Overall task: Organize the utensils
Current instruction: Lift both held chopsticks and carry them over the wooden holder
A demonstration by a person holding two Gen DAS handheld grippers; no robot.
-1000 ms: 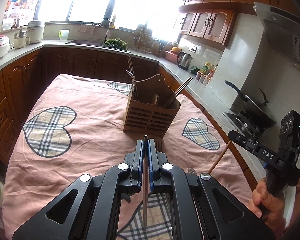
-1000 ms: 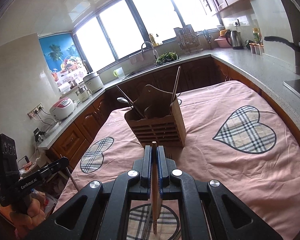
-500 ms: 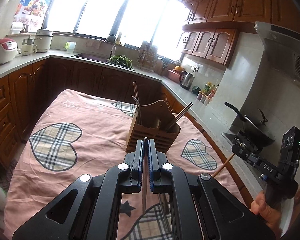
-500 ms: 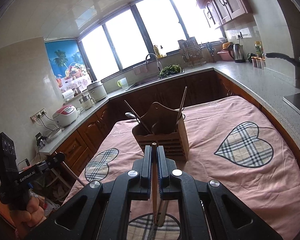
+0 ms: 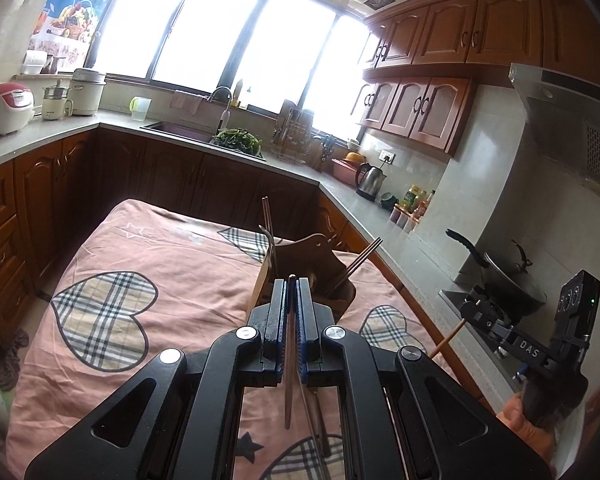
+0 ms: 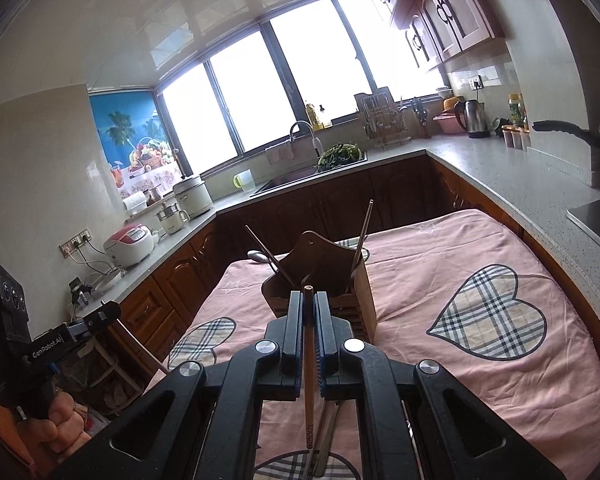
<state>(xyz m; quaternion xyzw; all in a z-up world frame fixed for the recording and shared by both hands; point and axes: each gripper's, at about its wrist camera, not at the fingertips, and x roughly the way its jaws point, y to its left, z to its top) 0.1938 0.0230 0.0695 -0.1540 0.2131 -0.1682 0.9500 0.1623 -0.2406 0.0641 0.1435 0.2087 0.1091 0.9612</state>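
A wooden utensil holder [image 5: 324,256] [image 6: 328,276] stands on the pink table with chopsticks and a spoon in it. My left gripper [image 5: 292,284] is shut on a thin dark metal chopstick [image 5: 289,380], held upright above the table, just in front of the holder. My right gripper [image 6: 309,298] is shut on a wooden chopstick [image 6: 309,380], also upright before the holder. More utensils [image 5: 316,420] lie on the cloth under the grippers. Each gripper shows in the other's view: the right one [image 5: 476,312] and the left one [image 6: 108,312].
The table carries a pink cloth with plaid hearts [image 5: 104,320] [image 6: 488,316]. Dark wood cabinets and a grey counter wrap around, with a sink [image 5: 180,128], a kettle [image 5: 370,176], rice cookers [image 5: 4,108] and a pan on the stove [image 5: 508,272].
Both grippers have risen and tilted up with their chopsticks; the holder now sits lower and closer behind the fingertips, and more window and ceiling shows.
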